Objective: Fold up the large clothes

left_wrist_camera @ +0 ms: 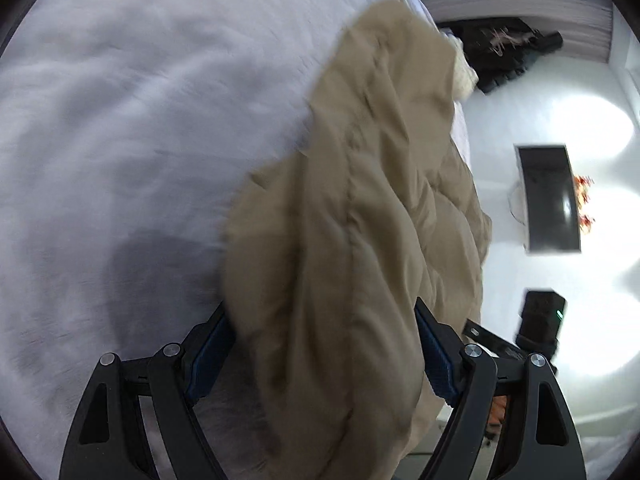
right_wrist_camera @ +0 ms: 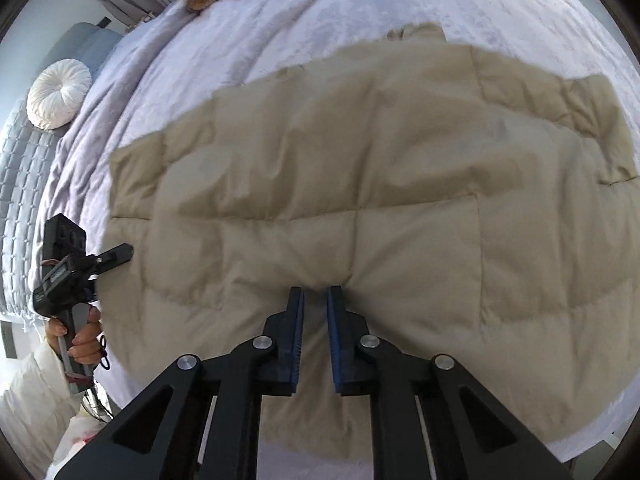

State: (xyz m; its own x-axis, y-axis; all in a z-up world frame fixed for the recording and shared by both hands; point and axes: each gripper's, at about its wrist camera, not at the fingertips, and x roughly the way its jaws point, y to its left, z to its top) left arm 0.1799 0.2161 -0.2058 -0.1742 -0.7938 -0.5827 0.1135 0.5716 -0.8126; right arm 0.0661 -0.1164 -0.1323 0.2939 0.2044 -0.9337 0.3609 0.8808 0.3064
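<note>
Beige quilted puffer coat (right_wrist_camera: 360,184) lies spread on the lavender bed (right_wrist_camera: 280,20), folding barely begun; right claw (right_wrist_camera: 316,294) pinches its six-o'clock hem, left claw (left_wrist_camera: 324,316) grips bunched fabric.

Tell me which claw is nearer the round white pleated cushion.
Left. In the right wrist view, the left claw sits at the bed's left edge, just below the round white pleated cushion. The right claw pinches the beige quilted coat mid-bed, farther away.
</note>
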